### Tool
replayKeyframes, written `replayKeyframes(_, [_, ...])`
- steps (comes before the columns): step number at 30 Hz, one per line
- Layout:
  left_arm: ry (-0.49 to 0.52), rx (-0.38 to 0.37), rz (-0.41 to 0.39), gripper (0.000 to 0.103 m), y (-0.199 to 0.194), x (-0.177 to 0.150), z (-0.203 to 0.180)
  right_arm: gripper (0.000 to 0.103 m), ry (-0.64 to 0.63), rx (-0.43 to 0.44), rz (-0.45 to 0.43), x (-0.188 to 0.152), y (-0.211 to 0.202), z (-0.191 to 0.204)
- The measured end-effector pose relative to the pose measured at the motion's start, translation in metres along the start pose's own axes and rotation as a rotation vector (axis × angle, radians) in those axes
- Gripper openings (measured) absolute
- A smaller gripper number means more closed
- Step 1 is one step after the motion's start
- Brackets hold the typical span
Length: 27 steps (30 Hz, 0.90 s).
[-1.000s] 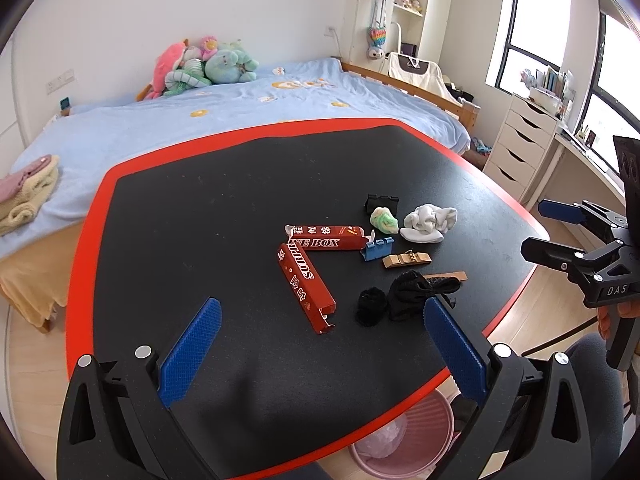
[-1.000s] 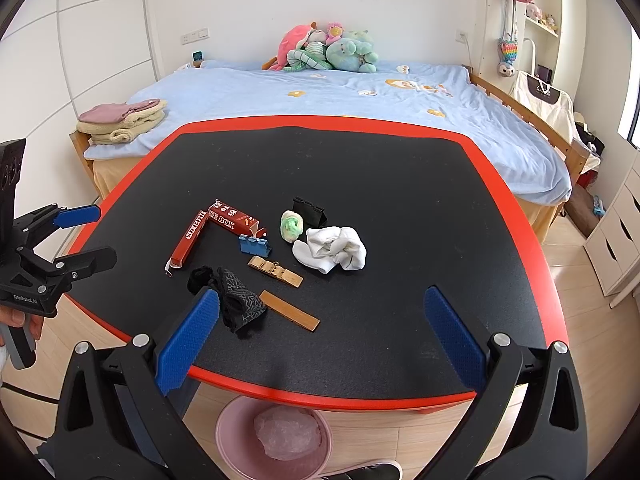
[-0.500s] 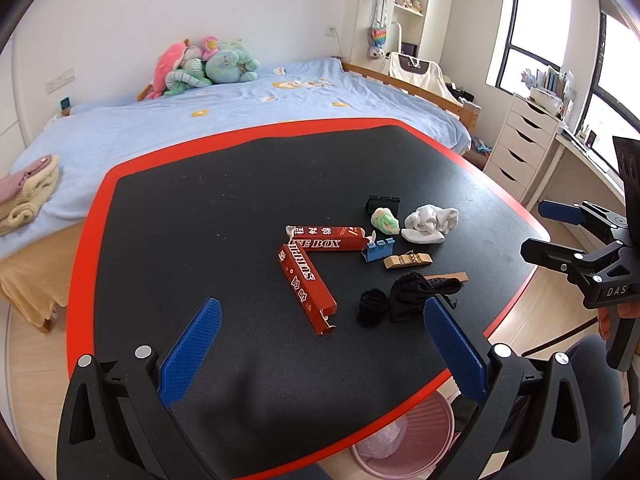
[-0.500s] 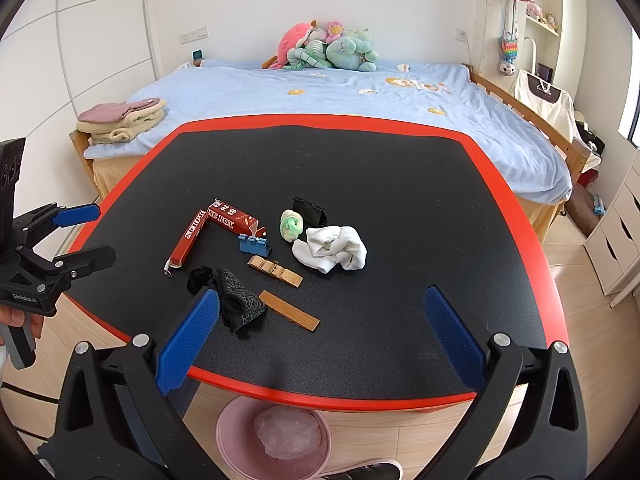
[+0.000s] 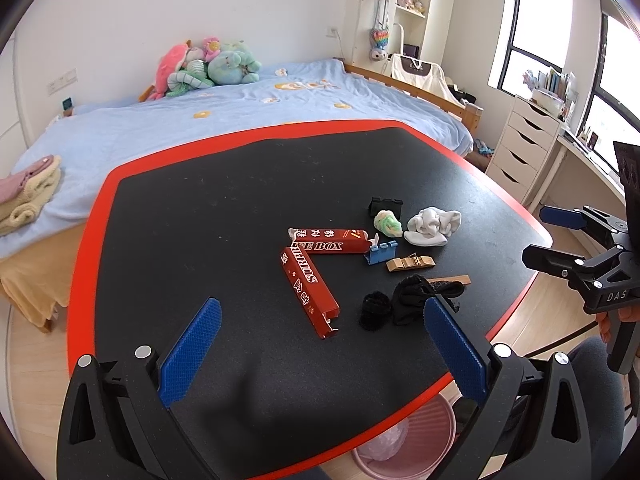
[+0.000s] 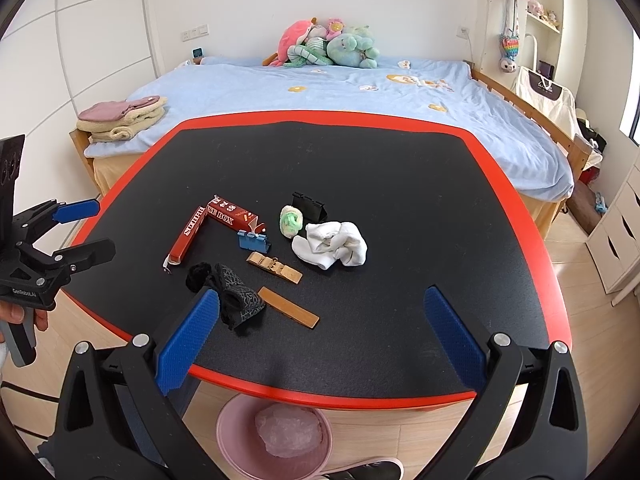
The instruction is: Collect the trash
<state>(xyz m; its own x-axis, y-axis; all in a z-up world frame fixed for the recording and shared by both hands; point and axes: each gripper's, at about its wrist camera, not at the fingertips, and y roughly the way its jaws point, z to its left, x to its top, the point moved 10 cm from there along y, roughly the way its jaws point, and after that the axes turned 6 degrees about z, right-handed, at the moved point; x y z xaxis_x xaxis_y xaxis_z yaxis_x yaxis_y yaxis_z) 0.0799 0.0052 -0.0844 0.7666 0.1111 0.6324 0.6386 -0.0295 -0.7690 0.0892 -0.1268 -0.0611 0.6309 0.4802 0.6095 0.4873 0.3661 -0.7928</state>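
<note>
Over the counter [image 5: 168,208] in the left wrist view, your left hand-held gripper [image 5: 320,344] hangs spread and empty, short of the red box [image 5: 316,264], probably choosing. From the right wrist view, your right hand-held gripper [image 6: 320,336] also gapes empty; below the red box, past the counter's edge, the pink bin [image 6: 228,432] holds a crumpled bag.

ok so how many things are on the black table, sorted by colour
red: 1, the bent box
black: 3, binder clip, fuzzy clump, patterned cloth
white: 1, crumpled cloth
green and cream: 1, small wad
blue: 1, clip
tan: 2, clothespin, flat stick
total: 9
</note>
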Motion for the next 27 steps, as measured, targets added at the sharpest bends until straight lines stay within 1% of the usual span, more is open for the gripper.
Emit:
replayKeyframes(13, [0.001, 0.010, 0.016, 0.097, 0.010, -0.001, 0.000, 0.100, -0.011, 0.014, 0.019, -0.001, 0.004, 0.001])
replayKeyframes(18, [0.001, 0.012, 0.028, 0.097, 0.018, 0.002, -0.002, 0.100, -0.011, 0.016, 0.025, 0.003, 0.008, -0.003])
replayKeyframes(27, [-0.043, 0.021, 0.090, 0.097, 0.043, 0.009, 0.006, 0.100, -0.022, 0.027, 0.056, 0.022, 0.027, -0.013])
